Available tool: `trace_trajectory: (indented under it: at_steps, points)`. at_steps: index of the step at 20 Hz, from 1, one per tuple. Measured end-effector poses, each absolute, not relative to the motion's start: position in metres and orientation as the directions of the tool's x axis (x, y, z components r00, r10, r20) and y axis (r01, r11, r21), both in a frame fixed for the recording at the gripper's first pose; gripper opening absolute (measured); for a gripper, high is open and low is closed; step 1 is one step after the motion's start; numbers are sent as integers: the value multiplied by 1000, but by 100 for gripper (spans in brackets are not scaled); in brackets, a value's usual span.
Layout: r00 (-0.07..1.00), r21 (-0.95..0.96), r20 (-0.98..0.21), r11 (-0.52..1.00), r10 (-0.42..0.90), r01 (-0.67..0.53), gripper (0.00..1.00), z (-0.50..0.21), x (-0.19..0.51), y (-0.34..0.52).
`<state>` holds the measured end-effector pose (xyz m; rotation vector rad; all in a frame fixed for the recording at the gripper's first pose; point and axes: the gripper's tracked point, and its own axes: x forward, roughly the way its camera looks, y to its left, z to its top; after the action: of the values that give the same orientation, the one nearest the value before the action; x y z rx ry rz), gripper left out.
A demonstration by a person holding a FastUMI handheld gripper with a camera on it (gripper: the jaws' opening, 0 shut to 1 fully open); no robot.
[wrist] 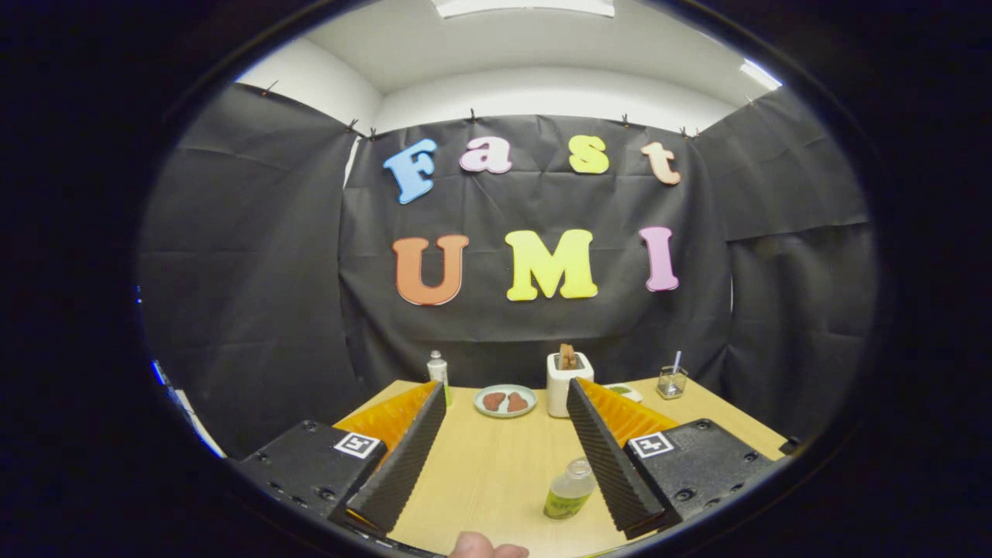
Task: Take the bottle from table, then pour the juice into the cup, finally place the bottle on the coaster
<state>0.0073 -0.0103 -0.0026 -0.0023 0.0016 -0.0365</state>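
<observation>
From the gripper view, the hand-held gripper point(506, 391) is spread wide with nothing between its fingers except bare wood — released, grasping nothing. It hangs above a light wooden table point(488, 473). The bottle point(570, 488), a small clear one with pale yellow-green juice in its lower part and a green label, stands upright on the table close in, just beside the inner face of the right finger point(608, 457); whether it touches that finger cannot be told. The left finger point(403, 461) is well apart from it. Beyond the fingertips, toward the far edge of the table, lies a pale plate point(505, 411) with two reddish-brown pieces of food on it. Just right of the plate stands a white toaster point(559, 391) with brown slices sticking out of its top. Further right, near the far corner, sits a small clear glass cup point(672, 382) with a straw in it. A flat pale item with a green patch — possibly the coaster point(625, 391) — peeks out between toaster and cup. A second small bottle with a white cap point(438, 367) stands behind the left fingertip. A fingertip of the person point(488, 549) shows at the near edge, below the fingers.
</observation>
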Motion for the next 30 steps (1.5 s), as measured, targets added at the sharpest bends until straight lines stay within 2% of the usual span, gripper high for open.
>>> trace_trajectory:
  at_steps: [12, 19, 30]
  points:
    - [996, -4, -71, 998, -61, 61, 100, -24, 25, -18]
    - [992, 21, -86, 995, -96, 98, 100, -39, 11, -29]
    - [969, 11, -203, 989, -139, 144, 100, -140, -5, -46]
